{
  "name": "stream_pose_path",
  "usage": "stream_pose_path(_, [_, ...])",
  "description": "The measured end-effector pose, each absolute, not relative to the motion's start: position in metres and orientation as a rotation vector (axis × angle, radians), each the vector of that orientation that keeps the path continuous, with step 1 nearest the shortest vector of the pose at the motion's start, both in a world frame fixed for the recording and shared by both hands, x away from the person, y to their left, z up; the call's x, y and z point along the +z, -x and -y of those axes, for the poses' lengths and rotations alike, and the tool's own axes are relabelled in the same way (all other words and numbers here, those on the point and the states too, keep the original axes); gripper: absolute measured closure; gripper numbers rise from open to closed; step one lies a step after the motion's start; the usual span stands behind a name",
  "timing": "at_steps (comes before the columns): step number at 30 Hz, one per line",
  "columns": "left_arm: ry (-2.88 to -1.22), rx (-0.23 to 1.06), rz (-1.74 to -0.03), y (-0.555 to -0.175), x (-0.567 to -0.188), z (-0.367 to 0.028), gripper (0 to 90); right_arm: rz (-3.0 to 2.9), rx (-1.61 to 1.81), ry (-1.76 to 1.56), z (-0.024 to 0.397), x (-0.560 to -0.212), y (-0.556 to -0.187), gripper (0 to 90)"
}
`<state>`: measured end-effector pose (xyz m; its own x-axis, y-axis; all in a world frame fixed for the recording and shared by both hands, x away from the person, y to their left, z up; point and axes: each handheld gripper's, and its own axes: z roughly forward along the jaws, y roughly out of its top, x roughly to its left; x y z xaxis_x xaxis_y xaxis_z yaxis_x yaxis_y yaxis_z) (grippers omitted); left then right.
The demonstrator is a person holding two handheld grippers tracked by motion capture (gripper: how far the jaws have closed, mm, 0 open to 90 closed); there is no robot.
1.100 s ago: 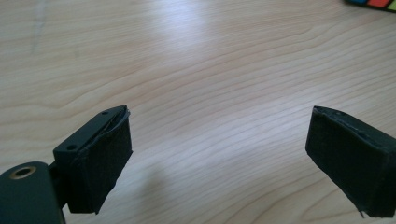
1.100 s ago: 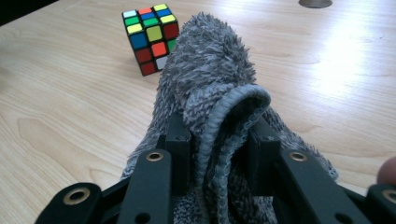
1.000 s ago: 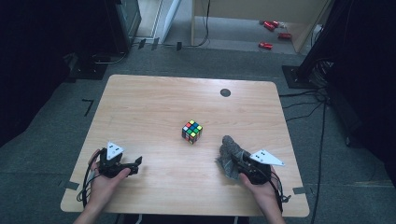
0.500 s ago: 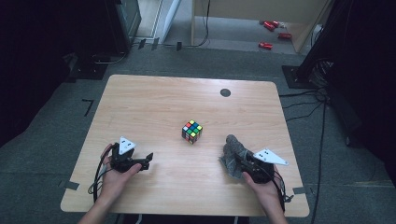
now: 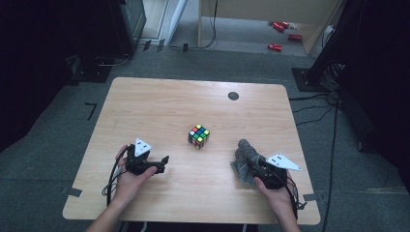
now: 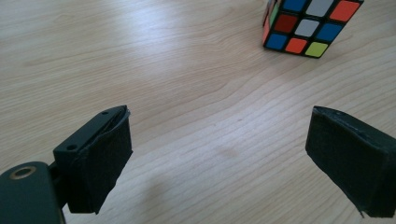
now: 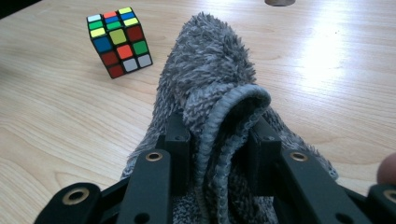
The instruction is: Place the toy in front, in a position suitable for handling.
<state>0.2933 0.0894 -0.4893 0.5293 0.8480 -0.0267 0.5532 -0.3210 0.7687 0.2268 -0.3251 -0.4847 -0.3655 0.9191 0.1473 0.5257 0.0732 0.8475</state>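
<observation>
A scrambled colour cube [image 5: 198, 136] sits near the middle of the wooden table [image 5: 159, 104]. My left gripper [image 5: 163, 163] hovers low to the cube's lower left, jaws wide apart with bare wood between them; its own view has the cube [image 6: 310, 25] ahead at the upper right. My right gripper [image 5: 247, 162] is at the cube's lower right, shut on a folded grey fluffy cloth [image 5: 245, 154]. In the right gripper view the cloth [image 7: 212, 70] bulges up between the two black jaws, and the cube [image 7: 119, 41] stands beyond it at the upper left.
A small dark round mark [image 5: 233, 95] lies on the table's far side. Dark equipment stands and cables ring the table on the grey floor. Red objects [image 5: 275, 47] lie on the floor at the back.
My left gripper has slid to the right across the table, closer to the cube. The right gripper and its cloth have stayed put.
</observation>
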Motion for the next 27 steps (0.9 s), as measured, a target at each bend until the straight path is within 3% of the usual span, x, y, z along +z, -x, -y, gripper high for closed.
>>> stream_pose_path(18, [-2.024, 0.476, -1.082, -0.305, -0.488, -0.058, 8.0, -1.985, 1.144, -1.429, 0.327, -0.497, -0.230, 65.6])
stream_pose_path(22, [-2.022, 0.471, -1.078, -0.308, -0.490, -0.051, 8.1, -2.019, 1.163, -1.427, 0.325, -0.500, -0.231, 46.6])
stream_pose_path(23, [-2.022, 0.471, -1.078, -0.308, -0.490, -0.051, 8.1, -2.019, 1.163, -1.427, 0.325, -0.500, -0.231, 46.6])
stream_pose_path(24, [-2.025, 0.469, -1.075, -0.309, -0.490, -0.049, 8.1, -2.010, 1.183, -1.433, 0.325, -0.499, -0.231, 38.1])
stream_pose_path(27, [-2.022, 0.467, -1.069, -0.311, -0.490, -0.045, 8.1, -1.993, 1.194, -1.437, 0.325, -0.497, -0.231, 29.7])
